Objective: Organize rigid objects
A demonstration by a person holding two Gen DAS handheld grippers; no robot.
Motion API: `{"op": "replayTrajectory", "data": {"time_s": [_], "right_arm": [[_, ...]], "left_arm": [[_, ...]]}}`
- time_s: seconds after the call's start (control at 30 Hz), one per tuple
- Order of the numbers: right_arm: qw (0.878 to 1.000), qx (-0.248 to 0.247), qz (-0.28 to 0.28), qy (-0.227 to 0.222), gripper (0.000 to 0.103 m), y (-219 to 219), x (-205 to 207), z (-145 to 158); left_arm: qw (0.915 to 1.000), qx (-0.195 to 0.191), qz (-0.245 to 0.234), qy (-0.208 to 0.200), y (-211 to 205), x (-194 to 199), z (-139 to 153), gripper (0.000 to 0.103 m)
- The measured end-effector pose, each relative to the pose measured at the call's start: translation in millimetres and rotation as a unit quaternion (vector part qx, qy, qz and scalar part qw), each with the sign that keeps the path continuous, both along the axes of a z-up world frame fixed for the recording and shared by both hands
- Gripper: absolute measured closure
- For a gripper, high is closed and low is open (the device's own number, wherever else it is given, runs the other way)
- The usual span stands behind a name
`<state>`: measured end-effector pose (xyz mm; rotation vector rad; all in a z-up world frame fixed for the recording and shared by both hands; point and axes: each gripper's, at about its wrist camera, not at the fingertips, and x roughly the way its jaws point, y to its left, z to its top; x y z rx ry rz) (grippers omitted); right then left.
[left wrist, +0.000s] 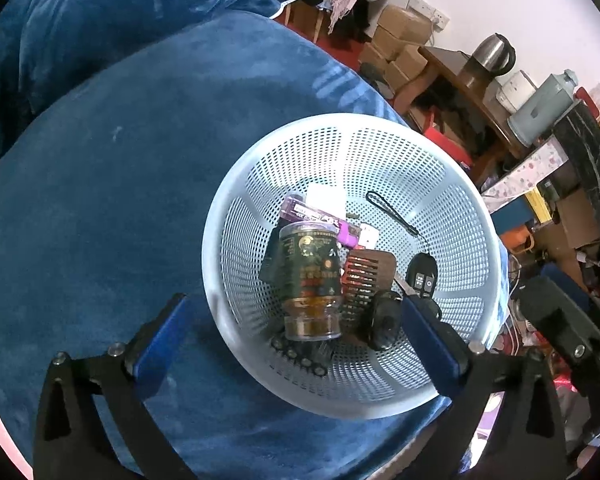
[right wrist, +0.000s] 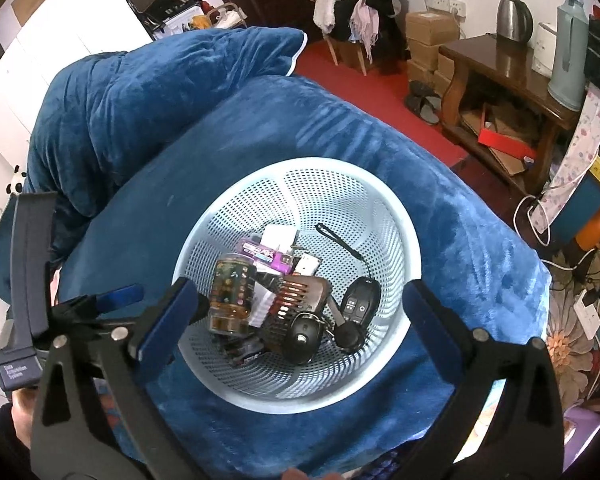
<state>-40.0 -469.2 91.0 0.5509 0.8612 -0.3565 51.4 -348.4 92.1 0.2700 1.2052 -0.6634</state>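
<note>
A: What are the fingers doing?

B: Both pairs are standing spread wide, pads touching nothing. The left gripper is hanging over the near-left rim of the pale blue basket, one pad outside the rim and one inside. The right gripper is straddling the basket from above, and its jaws are holding nothing either.

A: And what is sitting in the basket?

B: A clear jar with a dark label is lying on its side. Just beside it, a brown comb is leaning over a round black piece. A black key fob is resting by the far wall, its cord trailing up the mesh. A purple pack and a white card are lying behind the jar.

A: How much room is showing around it?

B: The basket is sitting near the right edge of a blue blanket; bare blanket is stretching out to the left, and a heaped blue quilt is rising behind.
</note>
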Motion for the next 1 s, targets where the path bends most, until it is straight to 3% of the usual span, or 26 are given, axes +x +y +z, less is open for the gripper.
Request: {"op": "replayTrajectory", "data": {"time_s": [1.0], "right_arm": [[1.0,-0.004,-0.005,0.005,0.0,0.6,-10.8,-2.0]], "left_arm": [[0.9999,-0.01,-0.006,0.009,8.9,-5.2,3.5,0.0]]}}
